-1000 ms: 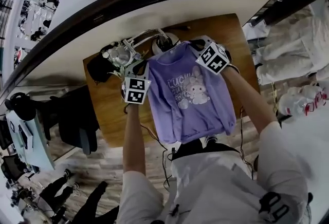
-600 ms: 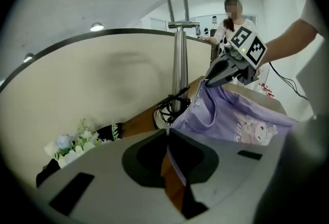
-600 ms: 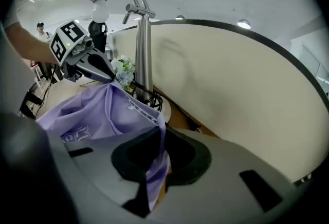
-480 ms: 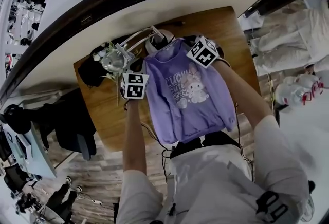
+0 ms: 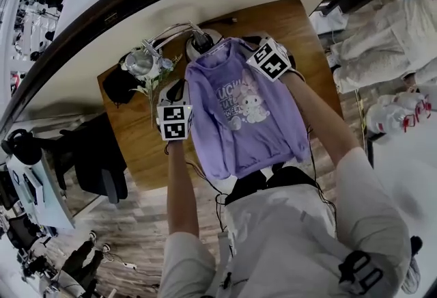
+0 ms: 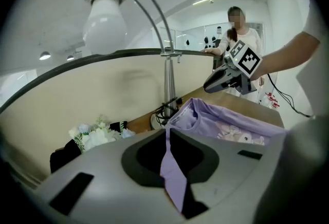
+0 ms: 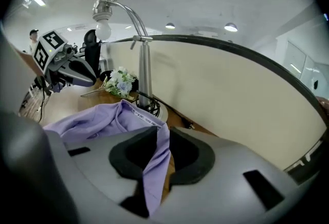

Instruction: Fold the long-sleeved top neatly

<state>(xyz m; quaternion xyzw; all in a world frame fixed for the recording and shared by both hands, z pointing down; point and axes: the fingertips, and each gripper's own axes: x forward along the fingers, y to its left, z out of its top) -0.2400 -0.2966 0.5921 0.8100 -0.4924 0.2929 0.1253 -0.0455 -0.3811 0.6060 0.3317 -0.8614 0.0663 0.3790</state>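
The purple long-sleeved top (image 5: pixel 249 115) lies front-up on the wooden table (image 5: pixel 311 30), its rabbit print showing. Its collar points at the far edge and its hem hangs over the near edge against the person's lap. The left gripper (image 6: pixel 170 159) is clamped narrow on a fold of the left shoulder. The right gripper (image 7: pixel 153 164) has just been opening: its jaws stand a little apart, with the right shoulder's cloth loose between them and a sliver of wood showing beside it.

Just past the collar stands the round base of the desk lamp (image 5: pixel 202 44), with its cable coiled at the foot. The lamp's stem arches toward the flowers (image 5: pixel 156 81) and a glass vase (image 5: pixel 138 63) at the far left. A black bundle (image 5: pixel 119 87) sits at that corner.

The table's far edge meets a curved cream partition (image 5: pixel 225 6) with a dark rim, so no room lies beyond. Bare wood lies open to the right of the top and along the near left. A dark chair (image 5: pixel 95 156) stands off the left edge, and a bystander (image 5: pixel 382 37) stands well apart on the right
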